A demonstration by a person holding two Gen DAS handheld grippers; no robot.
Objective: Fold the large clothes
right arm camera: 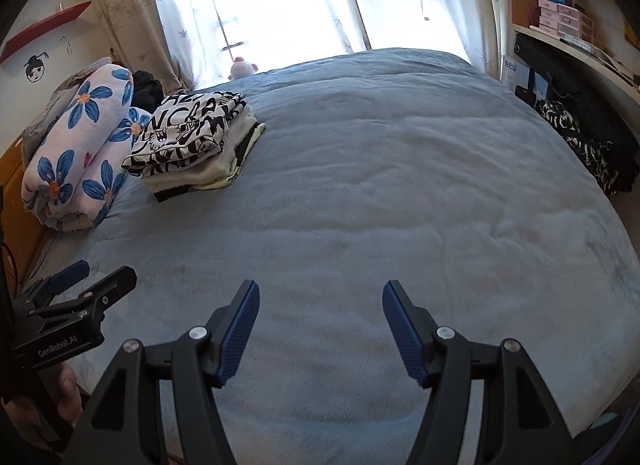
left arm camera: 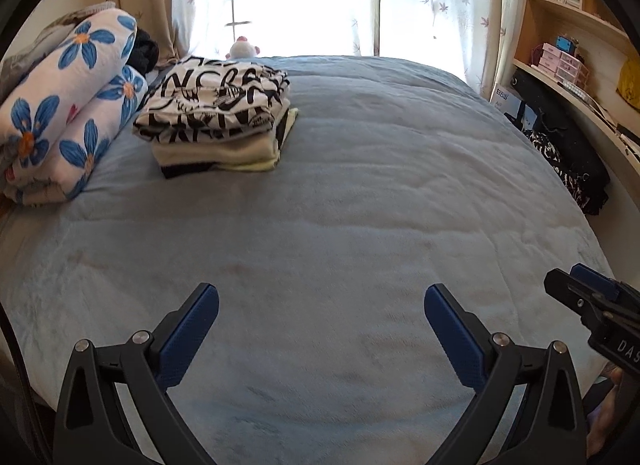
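Both claws are held tilted down over the blue bed [left arm camera: 360, 193]: the left claw [left arm camera: 320, 297] spread wide, the right claw [right arm camera: 318, 293] partly open (nothing gripped). Folded clothes [left arm camera: 216, 117] are stacked far left, long side across the bed, beside a flowered quilt [left arm camera: 68, 105].
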